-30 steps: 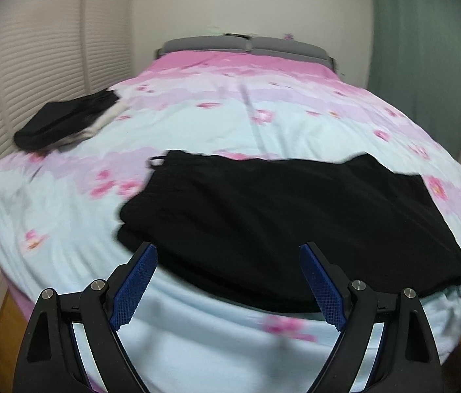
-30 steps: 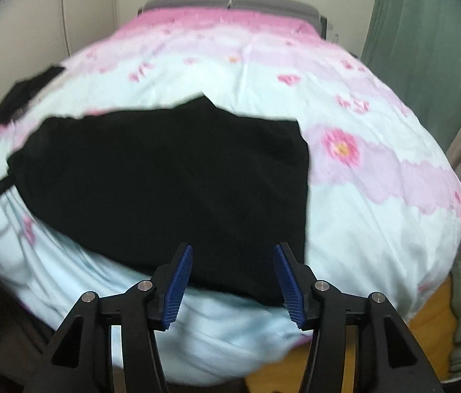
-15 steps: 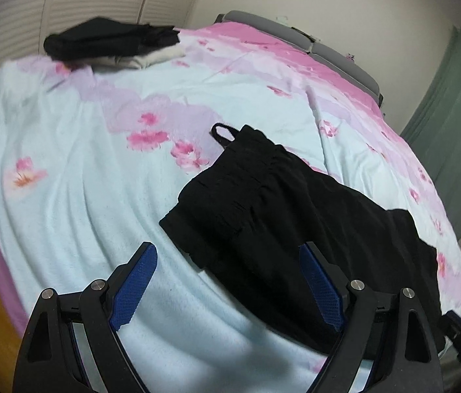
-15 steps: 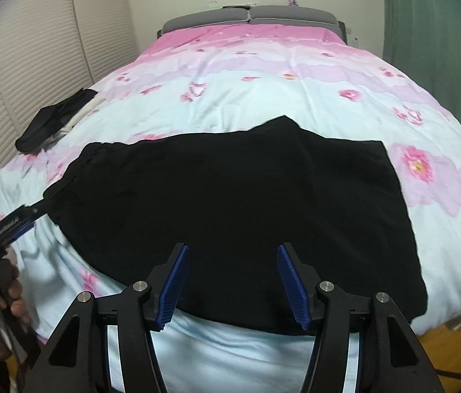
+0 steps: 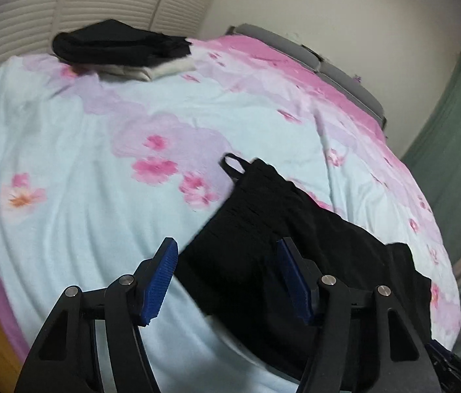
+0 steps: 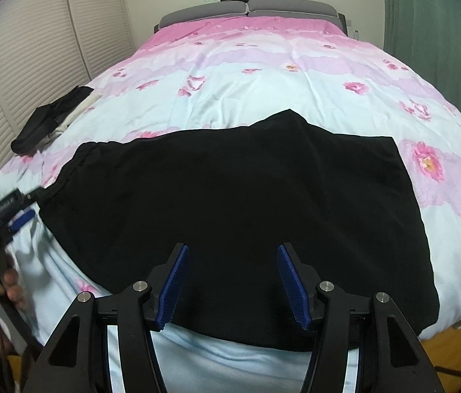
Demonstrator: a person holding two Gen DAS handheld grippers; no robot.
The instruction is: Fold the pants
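Note:
Black pants [image 6: 240,216] lie flat near the front edge of the bed, folded lengthwise, with the elastic waistband [image 5: 247,216] to the left. My left gripper [image 5: 227,252] is open, with the near corner of the waistband between its blue pads, low over the bedding. It also shows at the left of the right wrist view [image 6: 17,216], touching the waistband corner. My right gripper [image 6: 232,268] is open over the near edge of the pants, around the middle of their length.
The bed [image 6: 263,75] has a floral pink and pale blue cover and a grey headboard [image 6: 247,9]. A folded stack of black and white clothes [image 5: 119,49] lies at the bed's left edge. Slatted doors [image 6: 34,49] stand left, green curtain [image 6: 433,26] right.
My left gripper has swung left and moved in onto the waistband corner, with its jaws closing somewhat. My right gripper has shifted left to the middle of the pants' near edge.

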